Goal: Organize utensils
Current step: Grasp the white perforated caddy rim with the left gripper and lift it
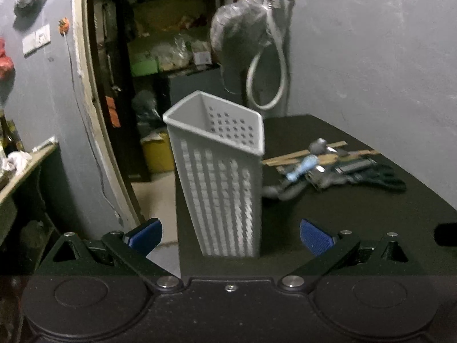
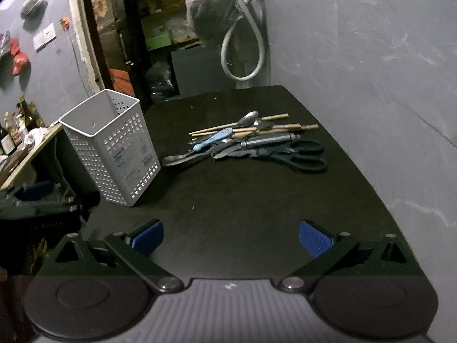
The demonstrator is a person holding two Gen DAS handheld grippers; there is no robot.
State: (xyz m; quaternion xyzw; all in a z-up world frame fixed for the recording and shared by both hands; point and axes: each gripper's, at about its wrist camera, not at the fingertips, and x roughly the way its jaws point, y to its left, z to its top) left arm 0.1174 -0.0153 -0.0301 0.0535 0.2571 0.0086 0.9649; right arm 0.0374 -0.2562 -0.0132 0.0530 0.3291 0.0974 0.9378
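A tall white perforated utensil holder (image 1: 220,171) stands upright and empty near the left edge of the black table (image 1: 357,214); it also shows in the right wrist view (image 2: 114,145). A pile of utensils (image 2: 251,143) lies mid-table: wooden chopsticks (image 2: 240,125), a metal spoon (image 2: 248,118), a blue-handled utensil (image 2: 212,140), black scissors (image 2: 297,154). The pile also shows in the left wrist view (image 1: 328,163). My left gripper (image 1: 230,237) is open, just in front of the holder. My right gripper (image 2: 231,238) is open and empty over the table's front part.
An open doorway (image 1: 154,71) to a cluttered storeroom lies behind the table. A grey hose loop (image 2: 242,48) and a dark bag (image 2: 211,17) hang on the wall. A shelf with bottles (image 2: 17,134) stands at the left.
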